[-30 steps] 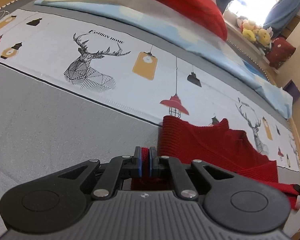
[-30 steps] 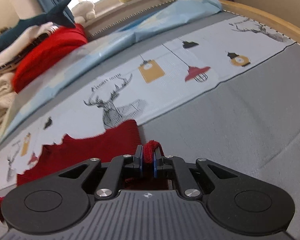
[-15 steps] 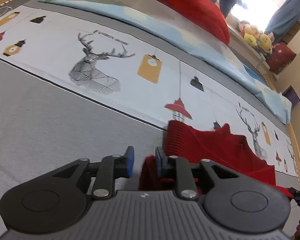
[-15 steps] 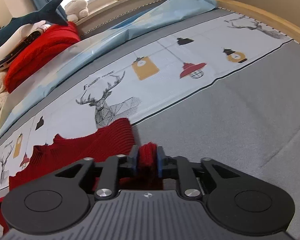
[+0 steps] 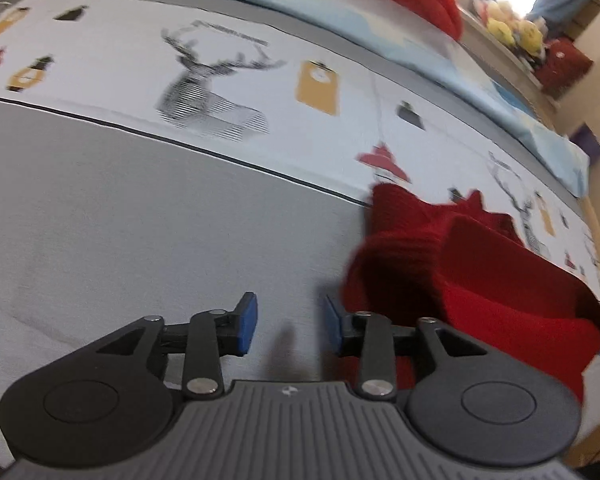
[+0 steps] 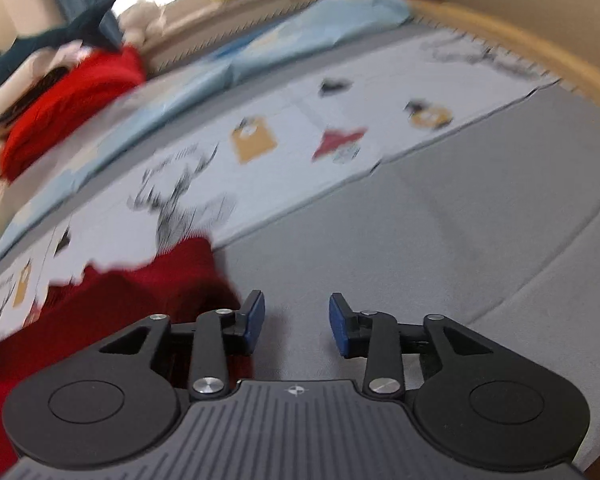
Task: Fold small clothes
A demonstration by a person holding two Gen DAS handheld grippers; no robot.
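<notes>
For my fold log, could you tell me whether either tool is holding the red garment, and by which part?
Nothing is held. The left tool and right tool are both open, with the red garment lying beside them.

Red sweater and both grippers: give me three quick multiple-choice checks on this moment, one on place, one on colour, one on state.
1. In the left wrist view, where does the red sweater lie relative to the left gripper?
A. to its right
B. to its left
C. between its fingers

2. What colour are the gripper pads?
A. green
B. blue
C. white

3. What state is the right gripper in?
A. shut on the sweater
B. shut on nothing
C. open, holding nothing

Answers:
1. A: the red knit sits right of the fingers, with only the grey bed cover between them.
2. B: blue pads show on both fingertips in each wrist view.
3. C: its jaws stand apart over grey cover, and the sweater lies to the left.
</notes>
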